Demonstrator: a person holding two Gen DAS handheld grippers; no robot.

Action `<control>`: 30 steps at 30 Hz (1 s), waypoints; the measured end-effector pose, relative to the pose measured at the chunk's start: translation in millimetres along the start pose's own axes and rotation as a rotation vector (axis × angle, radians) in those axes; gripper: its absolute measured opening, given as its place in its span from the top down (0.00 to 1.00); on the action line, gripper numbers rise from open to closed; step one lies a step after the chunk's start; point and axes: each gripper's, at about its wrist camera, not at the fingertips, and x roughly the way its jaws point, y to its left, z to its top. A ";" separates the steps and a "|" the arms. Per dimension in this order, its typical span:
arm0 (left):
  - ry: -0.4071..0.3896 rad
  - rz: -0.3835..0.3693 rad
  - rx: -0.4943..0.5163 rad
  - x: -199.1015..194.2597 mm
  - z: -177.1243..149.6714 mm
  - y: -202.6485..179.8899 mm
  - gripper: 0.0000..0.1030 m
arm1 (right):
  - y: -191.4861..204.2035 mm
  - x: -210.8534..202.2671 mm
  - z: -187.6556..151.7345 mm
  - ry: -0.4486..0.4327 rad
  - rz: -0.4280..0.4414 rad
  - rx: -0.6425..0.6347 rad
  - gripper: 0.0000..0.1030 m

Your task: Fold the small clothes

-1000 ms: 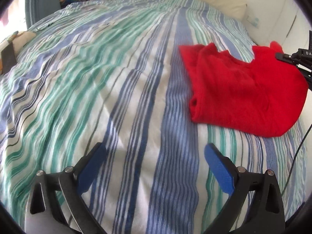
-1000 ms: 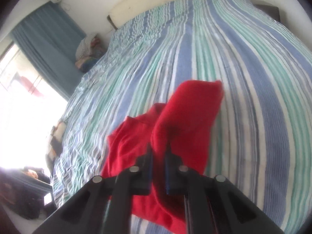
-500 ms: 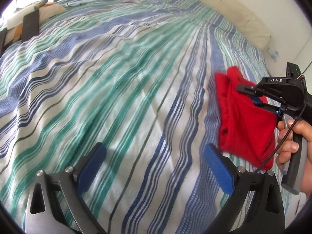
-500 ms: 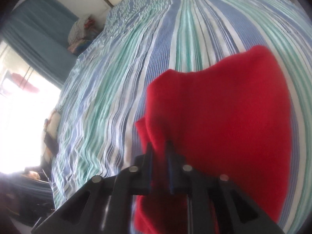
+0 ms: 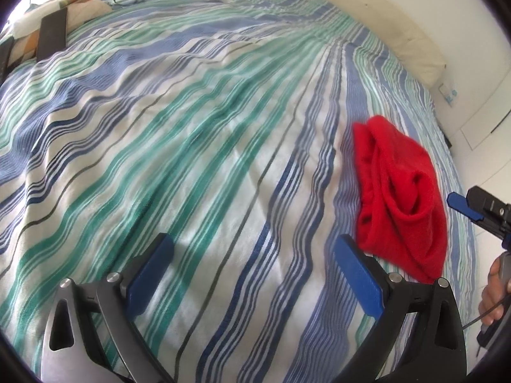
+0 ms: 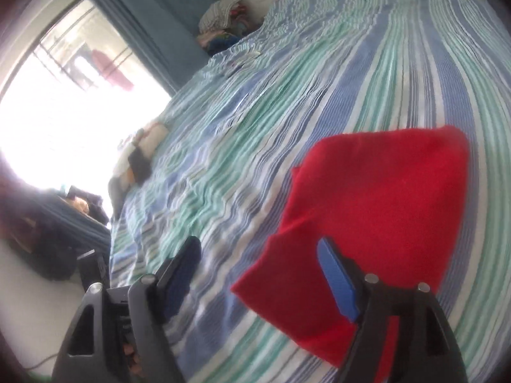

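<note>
We found the red garment lying folded on the striped bedspread, toward its right side as the left wrist camera saw it. The left gripper stood wide apart over bare bedding just beside the garment's near corner, holding nothing. The right gripper was likewise spread wide and empty; its right finger lay in front of the garment, contact not determinable. In the left wrist view, that gripper sat at the garment's right edge. A blue curtain hung by the window.
</note>
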 end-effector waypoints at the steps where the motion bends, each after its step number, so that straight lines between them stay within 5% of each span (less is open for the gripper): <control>1: 0.001 -0.001 0.004 0.1 -0.3 -1.0 0.02 | 6.6 1.6 -8.9 0.025 -0.015 -0.054 0.24; 7: -0.001 0.012 0.034 0.2 -4.2 -5.5 0.02 | 41.2 30.9 -42.4 0.052 -0.231 -0.379 0.29; 8: -0.001 0.015 0.033 0.5 -4.5 -4.7 0.02 | 44.1 37.4 -43.1 0.056 -0.266 -0.419 0.55; 9: 0.001 0.016 0.030 1.0 -4.3 -3.8 0.02 | 46.6 46.5 -42.9 0.078 -0.313 -0.454 0.97; 17: 0.009 0.019 0.029 4.2 -4.2 -2.7 0.02 | 63.7 83.3 -58.6 0.099 -0.371 -0.516 0.92; 19: 0.012 0.028 0.038 5.5 -5.4 -3.7 0.02 | 59.0 93.3 -63.3 0.112 -0.361 -0.500 0.79; 21: 0.014 0.035 0.042 7.2 -5.7 -4.2 0.02 | 63.2 97.2 -73.6 0.102 -0.354 -0.536 0.49; 22: 0.016 0.038 0.043 8.2 -5.9 -4.5 0.02 | 69.0 98.5 -80.6 0.102 -0.356 -0.578 0.45; 26: 0.014 0.051 0.062 9.6 -7.7 -7.3 0.02 | 92.1 86.4 -106.6 0.082 -0.368 -0.708 0.43; 30: 0.011 0.043 0.073 8.1 -9.4 -9.1 0.02 | 91.9 34.4 -116.4 -0.014 -0.298 -0.629 0.45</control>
